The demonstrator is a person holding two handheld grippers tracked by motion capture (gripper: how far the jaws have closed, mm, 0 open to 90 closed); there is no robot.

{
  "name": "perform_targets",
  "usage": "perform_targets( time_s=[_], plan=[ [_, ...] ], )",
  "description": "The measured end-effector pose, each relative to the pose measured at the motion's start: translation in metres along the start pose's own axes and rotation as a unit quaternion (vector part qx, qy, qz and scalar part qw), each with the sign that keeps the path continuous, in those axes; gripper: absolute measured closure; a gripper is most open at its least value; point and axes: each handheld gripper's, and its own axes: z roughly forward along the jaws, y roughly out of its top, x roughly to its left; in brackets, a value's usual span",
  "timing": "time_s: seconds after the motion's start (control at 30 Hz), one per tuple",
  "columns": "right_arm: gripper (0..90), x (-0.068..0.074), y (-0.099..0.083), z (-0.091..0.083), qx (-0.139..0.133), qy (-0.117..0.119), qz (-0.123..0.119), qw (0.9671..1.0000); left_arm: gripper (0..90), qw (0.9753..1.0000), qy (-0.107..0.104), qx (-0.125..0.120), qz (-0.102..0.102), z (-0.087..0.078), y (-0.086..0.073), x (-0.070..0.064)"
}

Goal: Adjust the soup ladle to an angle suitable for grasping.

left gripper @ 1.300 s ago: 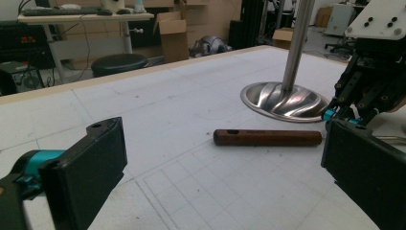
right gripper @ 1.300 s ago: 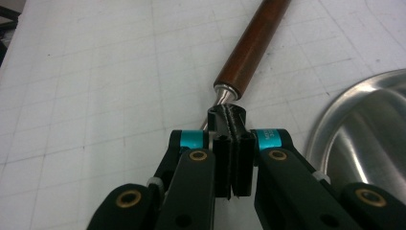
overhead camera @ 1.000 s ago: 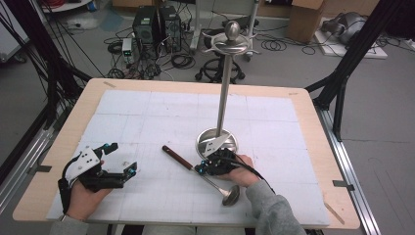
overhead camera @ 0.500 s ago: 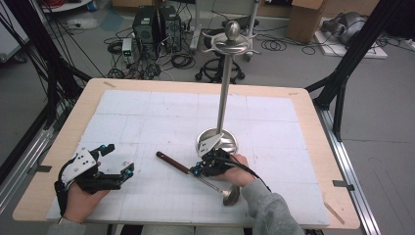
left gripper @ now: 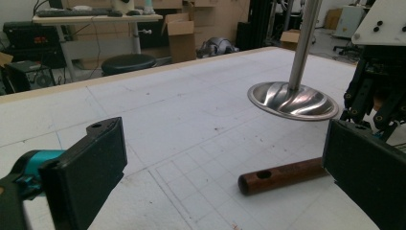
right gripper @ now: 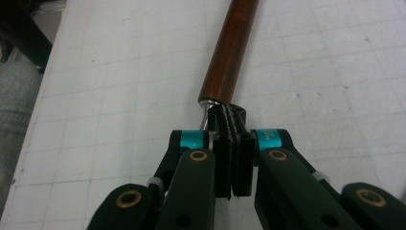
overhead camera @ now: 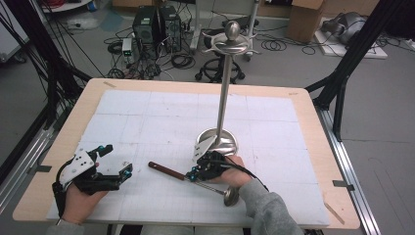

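Ladle (overhead camera: 188, 175): dark brown wooden handle with a hole near its tip, thin metal shaft, small steel bowl at the other end. It lies flat on the desk (overhead camera: 147, 107) near the front edge, about mid-width, just in front of the steel stand (overhead camera: 220, 137). Right gripper (overhead camera: 192, 175): fingers (right gripper: 233, 158) clenched on the metal shaft right where it meets the wood. Left gripper (overhead camera: 128, 170): fingers (left gripper: 91, 163) spread wide, holding nothing, near the front-left corner; the handle tip lies between them, farther out, untouched.
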Motion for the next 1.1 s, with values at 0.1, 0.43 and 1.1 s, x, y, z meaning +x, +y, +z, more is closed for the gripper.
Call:
perform_targets(
  time_s=[0.1, 0.43, 1.1],
  plan=[
    [90.0, 0.002, 0.002, 0.001, 0.005, 0.004, -0.011, 0.9999, 2.3, 1.0, 0.0, 0.0, 0.0, 0.0, 0.0, 0.0],
    [90.0, 0.006, 0.003, 0.002, 0.012, 0.016, -0.02, 0.9996, 2.3, 1.0, 0.001, 0.0, 0.001, 0.0, 0.0, 0.0],
    [50.7, 0.015, 0.011, -0.034, -0.023, -0.072, -0.015, 0.997, 2.3, 1.0, -0.003, -0.003, -0.002, 0.003, 0.001, 0.0]
  ],
)
